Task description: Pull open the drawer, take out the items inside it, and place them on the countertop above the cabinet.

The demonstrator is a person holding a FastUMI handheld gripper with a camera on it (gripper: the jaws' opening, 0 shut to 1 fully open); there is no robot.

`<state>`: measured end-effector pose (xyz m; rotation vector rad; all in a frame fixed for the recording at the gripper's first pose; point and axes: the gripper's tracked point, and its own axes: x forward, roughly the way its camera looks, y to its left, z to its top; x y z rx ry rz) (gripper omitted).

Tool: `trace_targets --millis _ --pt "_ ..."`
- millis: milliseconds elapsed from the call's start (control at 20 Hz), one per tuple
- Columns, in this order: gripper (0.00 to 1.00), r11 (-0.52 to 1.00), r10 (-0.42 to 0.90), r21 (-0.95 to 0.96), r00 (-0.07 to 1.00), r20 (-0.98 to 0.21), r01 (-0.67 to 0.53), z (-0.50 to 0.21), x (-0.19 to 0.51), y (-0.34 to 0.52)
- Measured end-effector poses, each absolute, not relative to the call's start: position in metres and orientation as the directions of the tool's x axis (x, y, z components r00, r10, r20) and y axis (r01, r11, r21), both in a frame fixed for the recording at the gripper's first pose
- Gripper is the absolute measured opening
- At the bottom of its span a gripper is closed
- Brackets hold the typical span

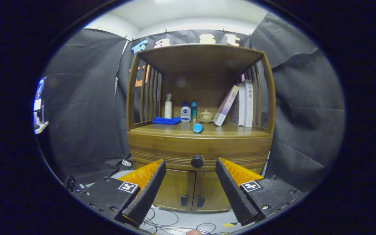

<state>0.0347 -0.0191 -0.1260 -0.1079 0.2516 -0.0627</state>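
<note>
A wooden cabinet stands ahead of me. Its drawer is closed flush, with a round dark knob at the middle. My gripper is open, and the knob sits just beyond the gap between the fingertips, untouched. Above the drawer is the countertop. A blue cylinder lies on its front part. The inside of the drawer is hidden.
On the countertop stand a white pump bottle, two small bottles, a ceramic jar, a folded blue cloth and leaning books. Two lower doors sit under the drawer. Cables lie on the floor.
</note>
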Motion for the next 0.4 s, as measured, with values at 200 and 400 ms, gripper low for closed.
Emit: trace_targets --millis 200,400 --pt "1.0 0.994 -0.075 -0.099 0.963 -0.259 0.051 -0.131 0.004 -0.019" --pt "1.0 0.998 -0.049 -0.044 0.961 -0.271 0.038 -0.131 -0.022 -0.013"
